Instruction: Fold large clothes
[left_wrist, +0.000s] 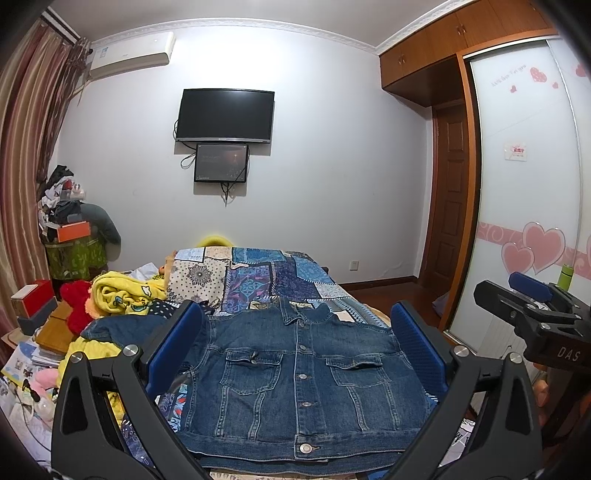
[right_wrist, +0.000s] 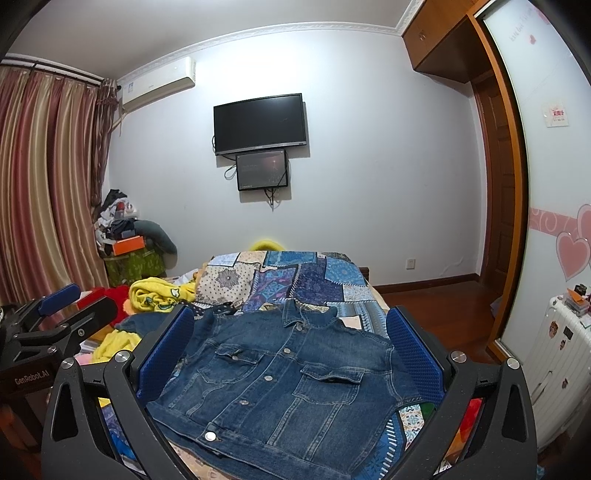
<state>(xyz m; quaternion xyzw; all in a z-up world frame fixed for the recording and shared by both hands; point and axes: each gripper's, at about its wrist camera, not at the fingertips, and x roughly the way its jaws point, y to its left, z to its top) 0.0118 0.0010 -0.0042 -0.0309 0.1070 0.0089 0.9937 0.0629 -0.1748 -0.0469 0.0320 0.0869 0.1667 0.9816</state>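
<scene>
A dark blue denim jacket (left_wrist: 295, 376) lies front up and buttoned on the bed, collar pointing away from me; it also shows in the right wrist view (right_wrist: 280, 380). Its right sleeve is not visible, and its left sleeve (left_wrist: 122, 328) stretches out to the left. My left gripper (left_wrist: 295, 347) is open and empty, held above the jacket with its blue pads on either side. My right gripper (right_wrist: 290, 350) is open and empty too, above the jacket; it also appears at the right edge of the left wrist view (left_wrist: 535, 306).
A patchwork bedspread (left_wrist: 258, 280) covers the bed. A yellow blanket (left_wrist: 125, 295) and red plush toy (left_wrist: 77, 306) lie at the left. Boxes and papers (left_wrist: 33, 332) clutter the left side. A white suitcase (right_wrist: 554, 362) and sliding wardrobe door (left_wrist: 524, 166) stand at the right.
</scene>
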